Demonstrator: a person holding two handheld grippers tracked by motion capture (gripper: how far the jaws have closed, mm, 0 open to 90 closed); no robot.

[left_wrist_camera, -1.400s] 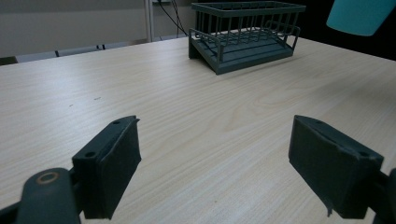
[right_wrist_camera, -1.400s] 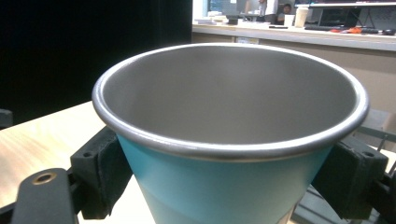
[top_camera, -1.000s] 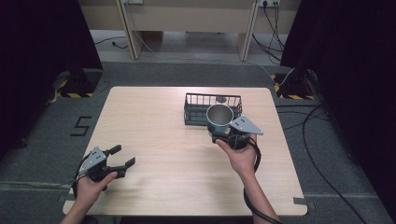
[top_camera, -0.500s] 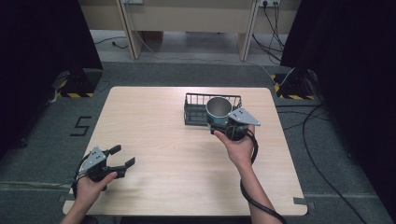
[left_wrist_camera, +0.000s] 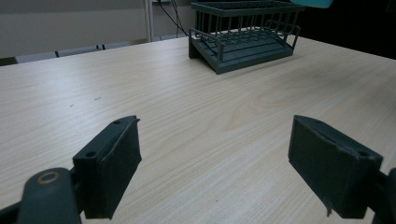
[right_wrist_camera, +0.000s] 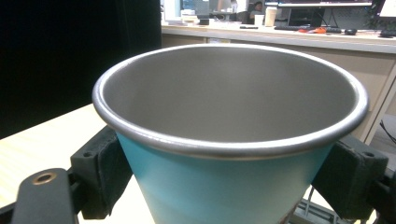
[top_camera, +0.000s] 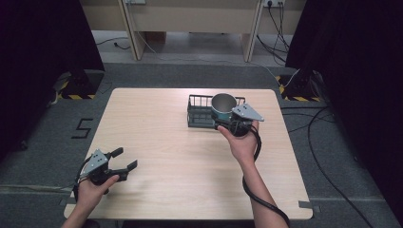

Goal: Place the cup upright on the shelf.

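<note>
The cup (right_wrist_camera: 229, 140), teal on the outside and bare metal inside, sits upright between the jaws of the right gripper (right_wrist_camera: 229, 186), with its open mouth facing up. The two black jaws press on its opposite sides just below the rolled rim, so they are clamped on the cup. In the high view the cup (top_camera: 223, 105) is held over the right end of the wire rack (top_camera: 199, 114), and the right gripper (top_camera: 227, 124) with its grey three-cornered plate lies just behind it, toward the person's right hand (top_camera: 243, 142); whether the cup touches the rack cannot be told. The rack is dark, with thin upright bars, and it stands on the far half of the light wooden worktop (top_camera: 190, 161). From the left gripper (left_wrist_camera: 233, 177) the rack (left_wrist_camera: 243, 37) shows well ahead of the jaws and a little to the right of them. These jaws stand wide apart with only bare worktop (left_wrist_camera: 140, 84) between them. In the high view the left gripper (top_camera: 122, 160) is low over the near left corner of the worktop, in the left hand (top_camera: 92, 187), well apart from the rack.
</note>
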